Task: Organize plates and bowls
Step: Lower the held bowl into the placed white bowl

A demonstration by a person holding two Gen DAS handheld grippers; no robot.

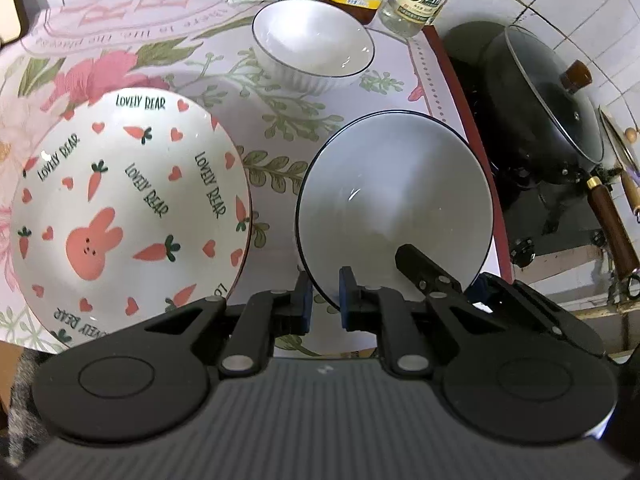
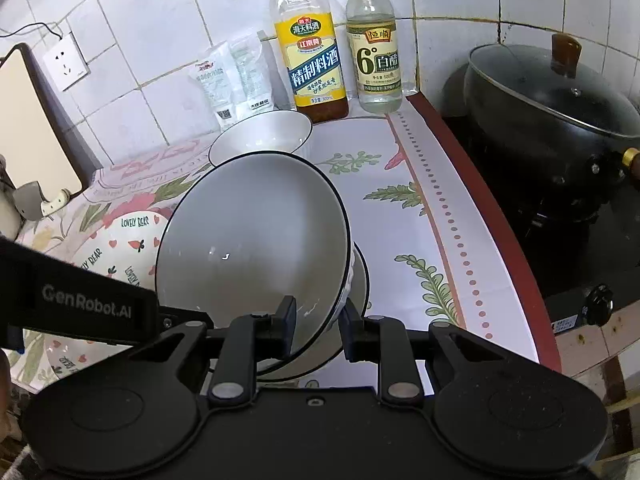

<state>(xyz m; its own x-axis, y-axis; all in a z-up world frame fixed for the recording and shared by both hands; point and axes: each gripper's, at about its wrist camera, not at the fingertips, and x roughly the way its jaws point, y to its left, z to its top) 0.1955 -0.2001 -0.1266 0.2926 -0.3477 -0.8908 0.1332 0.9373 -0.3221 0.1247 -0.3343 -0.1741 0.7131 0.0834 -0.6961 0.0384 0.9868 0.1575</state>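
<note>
A white bowl with a dark rim [image 1: 396, 184] [image 2: 256, 232] is tipped up over the floral tablecloth [image 1: 400, 76]. Its inside faces both cameras. My left gripper [image 1: 325, 304] is shut on its near rim. My right gripper [image 2: 319, 320] grips the rim further round, one finger [image 1: 424, 270] inside the bowl and the other outside against the ribbed wall. The left gripper's black housing [image 2: 88, 304] shows at the left. A matching white bowl [image 1: 316, 40] [image 2: 264, 132] stands upright at the back. A rabbit-and-carrot plate [image 1: 128, 208] [image 2: 132, 236] lies to the left.
Two bottles [image 2: 316, 68] [image 2: 376, 64] and white bags [image 2: 232, 80] line the tiled wall behind the far bowl. A black lidded wok [image 2: 552, 108] sits on the stove beyond the table's red edge [image 2: 500, 220]. A cutting board [image 2: 36, 120] leans at the far left.
</note>
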